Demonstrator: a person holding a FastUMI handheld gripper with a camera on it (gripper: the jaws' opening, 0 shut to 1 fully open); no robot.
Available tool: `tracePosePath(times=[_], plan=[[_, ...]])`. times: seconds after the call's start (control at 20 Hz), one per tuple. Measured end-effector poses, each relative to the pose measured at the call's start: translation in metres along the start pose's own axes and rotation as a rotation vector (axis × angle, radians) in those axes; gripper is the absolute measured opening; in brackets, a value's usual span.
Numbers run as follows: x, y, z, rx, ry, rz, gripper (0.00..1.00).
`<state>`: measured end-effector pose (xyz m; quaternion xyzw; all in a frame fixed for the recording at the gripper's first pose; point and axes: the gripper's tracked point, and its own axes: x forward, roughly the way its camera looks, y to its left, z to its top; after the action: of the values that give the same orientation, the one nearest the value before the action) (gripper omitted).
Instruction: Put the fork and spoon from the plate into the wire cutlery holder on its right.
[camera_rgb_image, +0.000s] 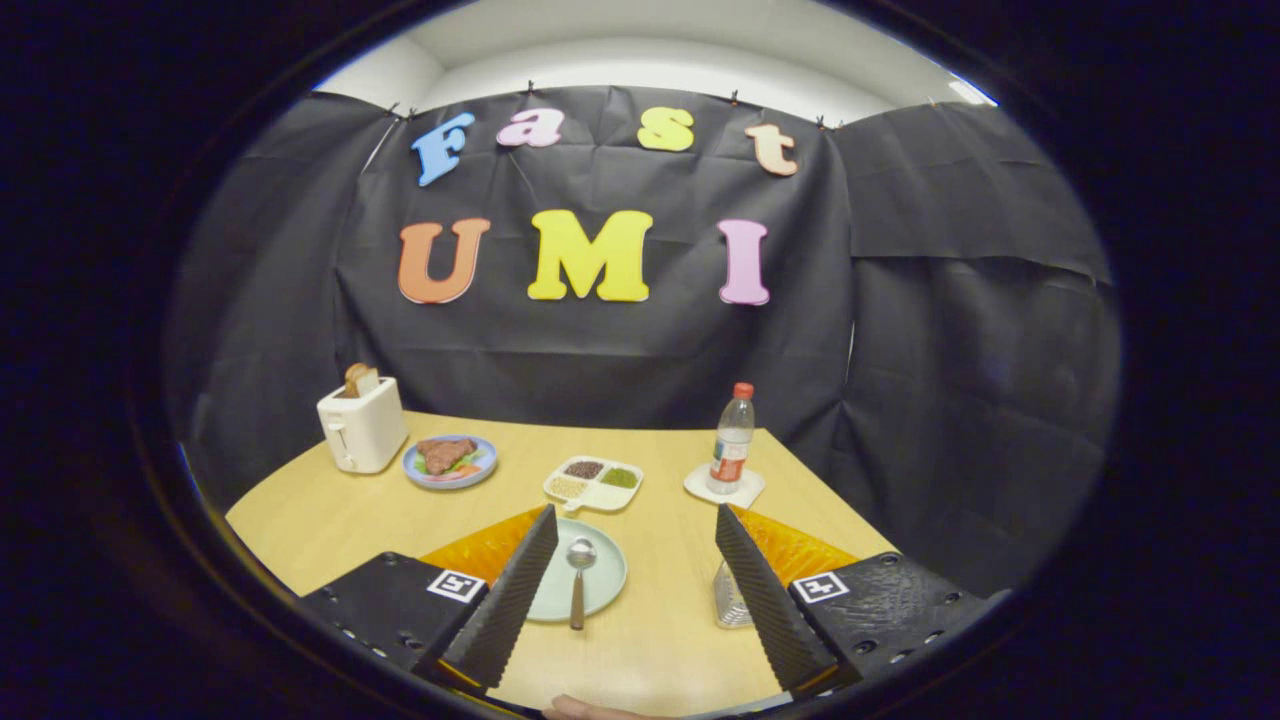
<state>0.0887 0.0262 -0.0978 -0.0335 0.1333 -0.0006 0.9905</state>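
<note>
On the pale wooden desk (680, 640), which is cut off near the camera and partly covered by the gripper (636, 530), everything sits well below the black cloth wall. The gripper rides low in front with its two fingers (505, 600) spread wide apart, nothing held between them.

One white toaster (362, 425) stands at the far left of the desk with a single slice of bread sticking out of its slot. Just beside it is one blue plate of food (450, 462) (meat with some greens, hard to make out more). One water bottle with a red cap (733, 438) stands upright on a white coaster (724, 486) at the far right.

One pale green plate (600, 580) lies between the fingers, its left part hidden behind the left finger. One spoon (579, 580) rests on it, bowl pointing away, handle reaching past the near rim. The fork cannot be made out; it may lie behind that finger.

One white divided tray (594, 484) with three filled compartments sits beyond the green plate. One wire cutlery holder (732, 600) stands to the right of the plate, mostly hidden by the right finger, so its contents cannot be told.
</note>
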Motion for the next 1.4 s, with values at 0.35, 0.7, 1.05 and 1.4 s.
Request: tracePosePath(times=[0.35,0.7,1.05,1.4], plan=[[0.054,0.03,-0.047,-0.056,0.154,0.022,0.95],[0.102,0.056,-0.097,-0.073,0.323,0.066,0.94],[0.135,0.068,-0.133,-0.017,0.462,0.088,0.82],[0.145,0.067,-0.157,0.024,0.562,0.062,0.52]])
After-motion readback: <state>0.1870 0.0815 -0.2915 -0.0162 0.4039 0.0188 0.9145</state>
